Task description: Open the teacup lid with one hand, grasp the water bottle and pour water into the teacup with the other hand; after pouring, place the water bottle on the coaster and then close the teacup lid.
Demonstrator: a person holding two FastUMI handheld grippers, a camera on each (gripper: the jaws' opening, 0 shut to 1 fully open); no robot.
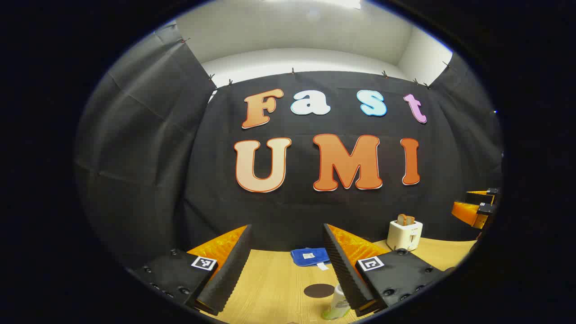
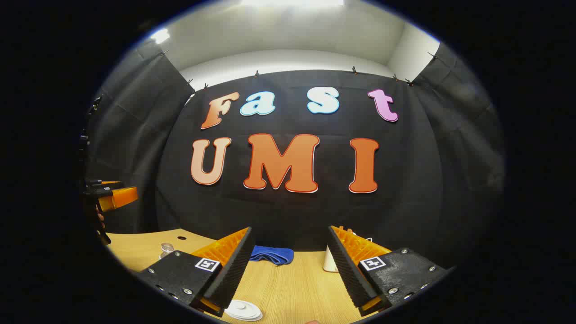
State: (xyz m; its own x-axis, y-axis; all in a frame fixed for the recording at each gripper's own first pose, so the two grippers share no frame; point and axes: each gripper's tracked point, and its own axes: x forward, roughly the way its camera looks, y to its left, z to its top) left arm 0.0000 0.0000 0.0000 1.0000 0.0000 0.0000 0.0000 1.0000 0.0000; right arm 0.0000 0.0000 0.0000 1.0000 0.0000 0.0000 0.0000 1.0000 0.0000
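above the wooden table [image 1: 274,288], left gripper [image 1: 285,265] and right gripper [image 2: 290,270] both gape, holding nothing

Water bottle [image 1: 338,303] and toaster [image 1: 404,234] flank open tabletop [image 1: 279,288]

In the left gripper view the water bottle [image 1: 336,306] is half covered by a finger and cut off at the bottom edge. In the right gripper view the toaster [image 2: 330,262] is mostly hidden behind a finger, and the small glass object [image 2: 167,248] cannot be identified.
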